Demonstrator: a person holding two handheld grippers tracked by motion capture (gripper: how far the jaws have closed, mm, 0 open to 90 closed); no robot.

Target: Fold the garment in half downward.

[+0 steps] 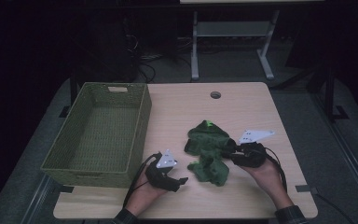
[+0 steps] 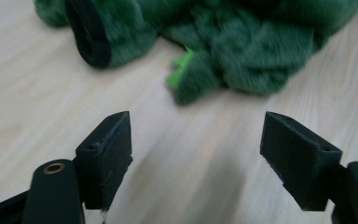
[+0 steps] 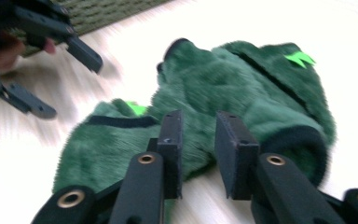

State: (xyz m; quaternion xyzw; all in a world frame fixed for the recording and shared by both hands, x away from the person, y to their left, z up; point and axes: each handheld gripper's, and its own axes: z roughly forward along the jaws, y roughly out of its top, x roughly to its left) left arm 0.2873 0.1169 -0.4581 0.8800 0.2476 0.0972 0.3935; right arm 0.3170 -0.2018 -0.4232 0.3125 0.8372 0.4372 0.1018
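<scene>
The thing in hand was a dark green plush garment [image 1: 208, 148], fleecy and crumpled, lying on the pale wooden counter [image 1: 242, 105] between the two grippers. It looked soft and light, with no stiffness at all: it would likely sag and trail from wherever it was pinched, and the deep pile would probably compress before a grip became firm. Nothing about it seemed fragile or slippery. The black-edged cuff or opening [image 3: 303, 140] just right of the right gripper's fingers, and the bunched fold directly ahead of them, appeared to be the surest places to take hold, since the thicker hems would give the pads something to bite.

The right gripper [image 3: 198, 154] sat at the garment's near edge with its fingers a narrow gap apart; fabric lay just beyond and between their tips, but the pads did not appear to press on it. The left gripper [image 2: 196, 154] had its fingers spread wide over bare counter, with the garment lying ahead of both tips and apart from them.

Small bright green tags [image 3: 299, 58] showed on the cloth, one well beyond the right fingers and another [image 2: 181, 69] ahead of the left ones; no lettering could be read on either. A green woven basket [image 1: 98, 133] stood beyond the left gripper, carrying no visible label.
</scene>
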